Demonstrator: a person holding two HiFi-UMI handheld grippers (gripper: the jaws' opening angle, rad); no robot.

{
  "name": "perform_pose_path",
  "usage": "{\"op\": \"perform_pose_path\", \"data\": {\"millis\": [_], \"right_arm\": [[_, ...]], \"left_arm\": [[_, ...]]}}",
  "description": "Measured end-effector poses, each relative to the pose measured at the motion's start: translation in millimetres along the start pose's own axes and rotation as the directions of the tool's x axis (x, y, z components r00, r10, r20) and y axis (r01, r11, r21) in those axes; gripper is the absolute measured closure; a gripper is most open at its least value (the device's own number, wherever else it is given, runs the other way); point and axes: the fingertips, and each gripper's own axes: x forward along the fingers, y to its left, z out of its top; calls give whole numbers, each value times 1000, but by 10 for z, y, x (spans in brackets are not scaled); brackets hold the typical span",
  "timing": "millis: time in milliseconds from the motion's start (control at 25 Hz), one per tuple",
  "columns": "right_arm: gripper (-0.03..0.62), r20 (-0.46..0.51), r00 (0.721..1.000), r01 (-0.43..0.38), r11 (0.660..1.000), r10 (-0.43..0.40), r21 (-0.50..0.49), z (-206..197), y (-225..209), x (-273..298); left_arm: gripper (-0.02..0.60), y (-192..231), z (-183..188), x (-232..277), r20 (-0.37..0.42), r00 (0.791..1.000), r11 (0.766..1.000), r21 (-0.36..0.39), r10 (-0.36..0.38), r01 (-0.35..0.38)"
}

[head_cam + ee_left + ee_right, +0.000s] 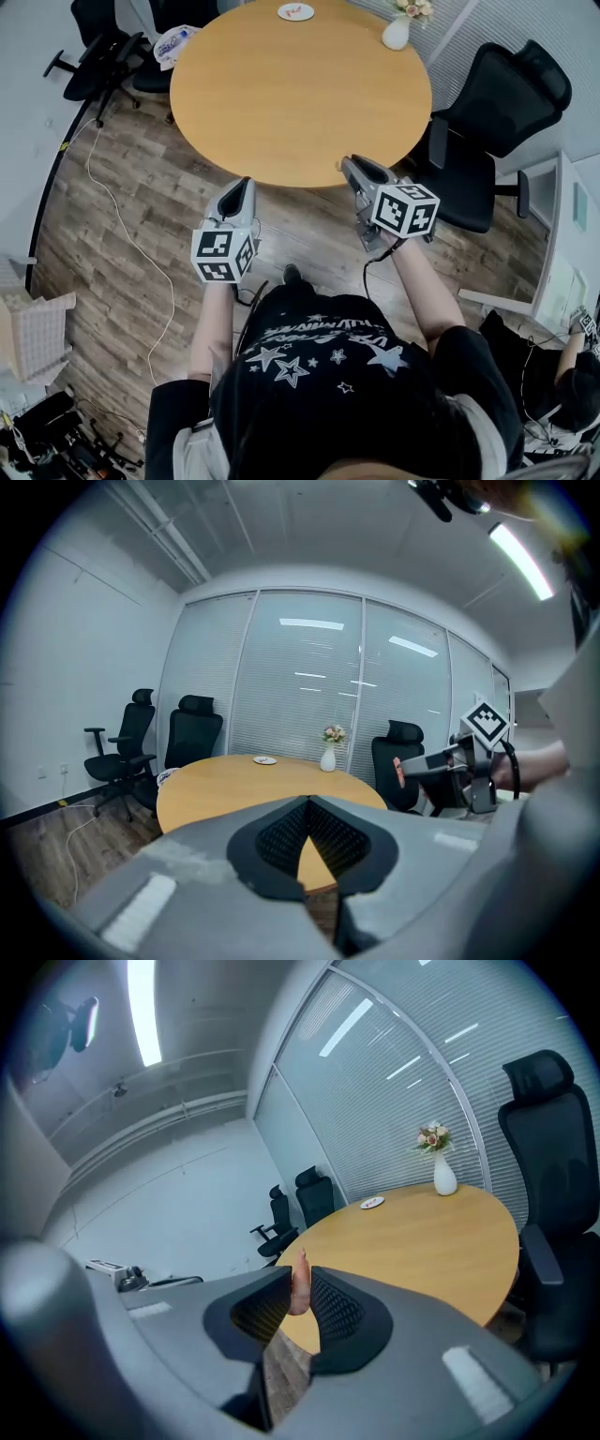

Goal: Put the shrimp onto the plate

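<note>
A pink shrimp (300,1286) stands upright, pinched between the jaws of my right gripper (301,1275), which is shut on it. In the head view that gripper (345,164) hovers at the near edge of the round wooden table (300,94). The small white plate (296,11) lies at the table's far edge, also small in the right gripper view (372,1203). My left gripper (247,183) is short of the table edge, over the floor. Its jaws (307,803) meet with nothing between them. From the left gripper view the shrimp (397,772) shows at the right gripper's tip.
A white vase with flowers (396,33) stands at the table's far right. Black office chairs (497,112) sit right of the table, and more (103,47) at the far left. A white cable (122,225) trails over the wood floor. A cardboard box (33,333) is at left.
</note>
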Motion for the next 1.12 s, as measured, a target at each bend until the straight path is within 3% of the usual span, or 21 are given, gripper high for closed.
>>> {"op": "perform_pose_path", "data": {"millis": [320, 600, 800, 1120], "right_arm": [[528, 2, 999, 52, 998, -52, 31, 105, -165, 298], [528, 7, 999, 48, 998, -48, 32, 267, -354, 653], [528, 26, 1000, 10, 999, -11, 33, 567, -480, 1152], [528, 63, 998, -17, 998, 13, 66, 1316, -958, 1933]], "left_arm": [[580, 370, 77, 347, -21, 999, 999, 0, -35, 35], [580, 578, 173, 581, -21, 1000, 1000, 8, -19, 19], [580, 938, 367, 845, -7, 1000, 999, 21, 26, -26], [580, 1339, 952, 1665, 23, 998, 998, 35, 50, -51]]}}
